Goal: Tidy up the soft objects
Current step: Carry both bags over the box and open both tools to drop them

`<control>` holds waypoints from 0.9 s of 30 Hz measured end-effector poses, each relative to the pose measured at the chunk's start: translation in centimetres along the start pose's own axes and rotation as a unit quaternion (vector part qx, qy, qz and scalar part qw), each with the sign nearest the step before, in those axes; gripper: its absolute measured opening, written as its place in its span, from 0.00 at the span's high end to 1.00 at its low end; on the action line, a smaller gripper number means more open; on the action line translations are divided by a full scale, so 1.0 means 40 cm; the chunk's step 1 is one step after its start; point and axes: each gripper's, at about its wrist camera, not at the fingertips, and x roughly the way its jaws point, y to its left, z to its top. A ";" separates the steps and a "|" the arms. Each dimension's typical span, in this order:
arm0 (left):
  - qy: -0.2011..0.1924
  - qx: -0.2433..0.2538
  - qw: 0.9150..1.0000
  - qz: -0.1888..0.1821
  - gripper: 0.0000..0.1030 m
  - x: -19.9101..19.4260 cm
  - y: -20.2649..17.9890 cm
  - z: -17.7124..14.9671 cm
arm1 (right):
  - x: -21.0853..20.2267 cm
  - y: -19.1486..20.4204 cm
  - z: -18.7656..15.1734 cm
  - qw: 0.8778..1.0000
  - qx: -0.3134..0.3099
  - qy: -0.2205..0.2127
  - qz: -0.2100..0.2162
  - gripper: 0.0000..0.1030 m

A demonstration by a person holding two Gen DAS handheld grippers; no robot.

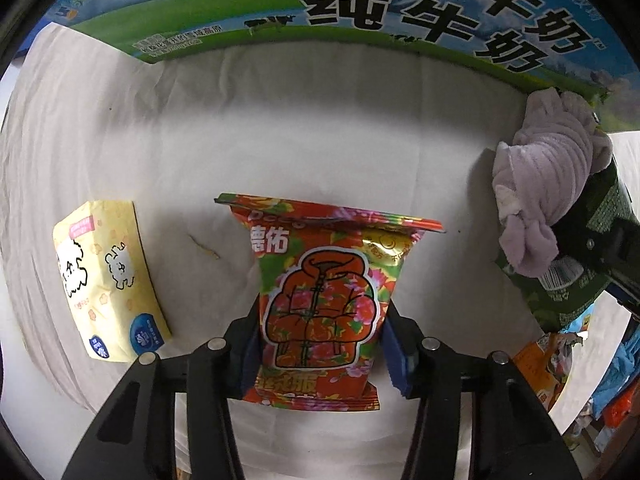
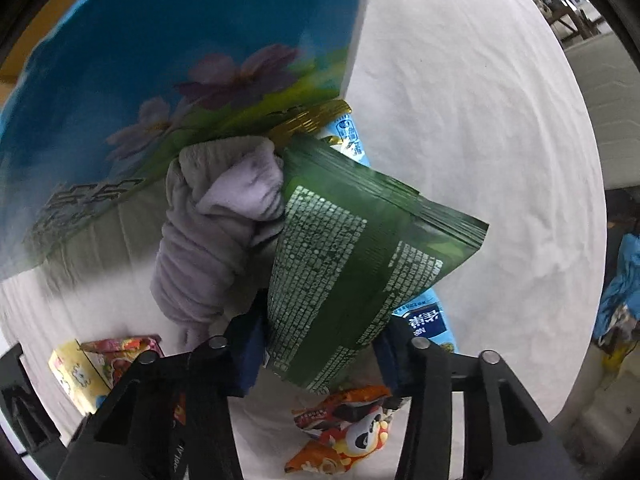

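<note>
My left gripper (image 1: 320,344) is shut on a red flowery tissue pack (image 1: 324,296) and holds it upright over the white cloth (image 1: 280,120). A yellow tissue pack (image 1: 108,284) lies flat to its left. My right gripper (image 2: 320,344) is shut on a green packet (image 2: 344,280) and holds it up next to a lilac plush cloth bundle (image 2: 212,240). The same green packet (image 1: 580,272) and lilac bundle (image 1: 548,184) show at the right edge of the left wrist view. The red pack (image 2: 120,352) and yellow pack (image 2: 76,376) show low left in the right wrist view.
A big blue-green milk carton box (image 1: 360,4) stands at the back of the cloth; its side (image 2: 160,60) fills the upper left of the right wrist view. An orange panda snack bag (image 2: 348,432) and a light-blue packet (image 2: 424,320) lie below the green packet.
</note>
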 end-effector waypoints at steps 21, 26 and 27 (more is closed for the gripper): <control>-0.130 -0.013 0.990 -0.046 0.55 -0.351 0.001 -0.152 | -0.305 -0.032 -0.174 0.984 -0.129 -0.040 0.120 0.65; -0.175 -0.011 0.982 -0.072 0.55 -0.510 -0.014 -0.138 | -0.414 -0.052 -0.183 0.973 -0.160 -0.066 0.151 0.65; -0.183 -0.008 0.980 -0.076 0.55 -0.533 -0.012 -0.139 | -0.443 -0.053 -0.183 0.971 -0.163 -0.071 0.158 0.65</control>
